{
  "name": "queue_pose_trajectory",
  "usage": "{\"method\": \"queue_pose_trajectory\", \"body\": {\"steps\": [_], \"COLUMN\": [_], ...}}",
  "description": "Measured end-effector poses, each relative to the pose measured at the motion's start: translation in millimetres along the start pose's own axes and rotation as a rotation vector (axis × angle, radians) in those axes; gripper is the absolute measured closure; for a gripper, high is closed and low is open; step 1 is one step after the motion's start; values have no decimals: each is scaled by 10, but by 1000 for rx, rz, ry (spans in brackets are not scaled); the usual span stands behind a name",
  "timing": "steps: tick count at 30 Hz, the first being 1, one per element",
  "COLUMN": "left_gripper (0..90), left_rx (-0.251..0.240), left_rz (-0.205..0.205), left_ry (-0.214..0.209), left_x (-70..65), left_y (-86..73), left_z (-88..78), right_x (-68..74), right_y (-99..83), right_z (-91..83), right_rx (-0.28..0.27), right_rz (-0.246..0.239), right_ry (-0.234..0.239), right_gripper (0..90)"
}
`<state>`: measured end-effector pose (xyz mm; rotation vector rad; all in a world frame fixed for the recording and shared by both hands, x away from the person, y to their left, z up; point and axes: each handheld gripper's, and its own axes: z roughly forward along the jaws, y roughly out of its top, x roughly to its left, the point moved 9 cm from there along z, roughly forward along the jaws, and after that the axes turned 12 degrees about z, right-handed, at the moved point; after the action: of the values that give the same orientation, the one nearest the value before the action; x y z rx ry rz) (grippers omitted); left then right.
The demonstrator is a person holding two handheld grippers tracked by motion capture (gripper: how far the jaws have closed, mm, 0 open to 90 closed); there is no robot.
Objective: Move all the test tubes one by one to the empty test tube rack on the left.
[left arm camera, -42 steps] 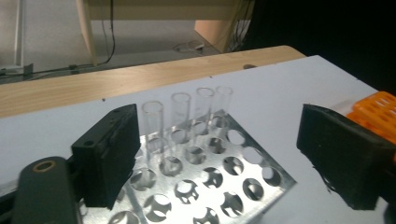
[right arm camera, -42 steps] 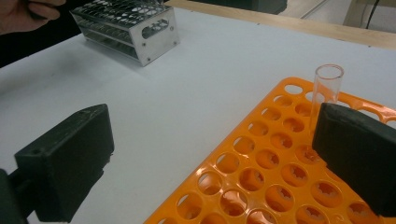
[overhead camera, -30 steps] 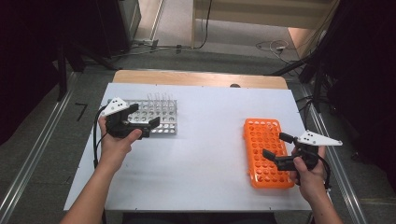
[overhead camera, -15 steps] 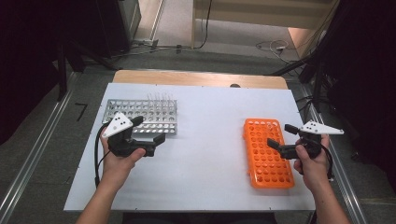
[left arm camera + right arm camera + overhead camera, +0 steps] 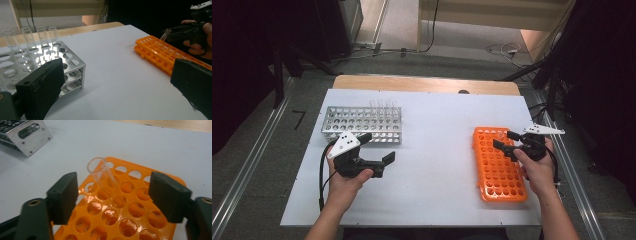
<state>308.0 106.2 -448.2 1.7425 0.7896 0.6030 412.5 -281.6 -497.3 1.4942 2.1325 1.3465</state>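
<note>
With both jaws spread wide and nothing held, 1 glass tube (image 5: 106, 182) is seen standing tilted in the orange rack (image 5: 499, 167) between the right gripper (image 5: 113, 195) jaws, while 4 tubes (image 5: 28, 40) are left in the metal rack (image 5: 362, 124) beside the left gripper (image 5: 117, 85).

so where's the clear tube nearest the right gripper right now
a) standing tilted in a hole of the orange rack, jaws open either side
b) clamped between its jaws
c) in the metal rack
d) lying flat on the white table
a: in the right gripper view the clear tube leans in a hole of the orange rack, and the right gripper has its jaws wide apart, touching nothing.
</note>
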Motion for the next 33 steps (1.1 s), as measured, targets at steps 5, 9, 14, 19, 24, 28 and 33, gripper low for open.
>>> {"method": "queue_pose_trajectory", "body": {"steps": [5, 9, 14, 19, 24, 28, 33], "left_gripper": [0, 0, 0, 0, 0, 0, 0], "left_rx": [8, 13, 15, 17, 21, 23, 26], "left_rz": [4, 1, -2, -2, -2, -1, 1], "left_ry": [-9, -9, -12, -14, -17, -20, -23], "left_x": [-29, -36, -36, -42, -57, -68, -77], "left_y": [-32, -50, -59, -61, -66, -68, -75], "left_z": [26, 36, 44, 53, 71, 81, 88], "right_x": [-54, -91, -116, -114, -123, -109, -110], "right_y": [-66, -79, -113, -116, -103, -95, -82], "right_z": [98, 107, 124, 147, 165, 182, 172], "right_rx": [40, 49, 75, 79, 75, 81, 73], "right_rz": [-37, -56, -58, -76, -76, -96, -72], "right_ry": [-60, -85, -47, -16, 0, 1, 7], "right_gripper": [471, 569, 656, 698, 721, 736, 741]}}
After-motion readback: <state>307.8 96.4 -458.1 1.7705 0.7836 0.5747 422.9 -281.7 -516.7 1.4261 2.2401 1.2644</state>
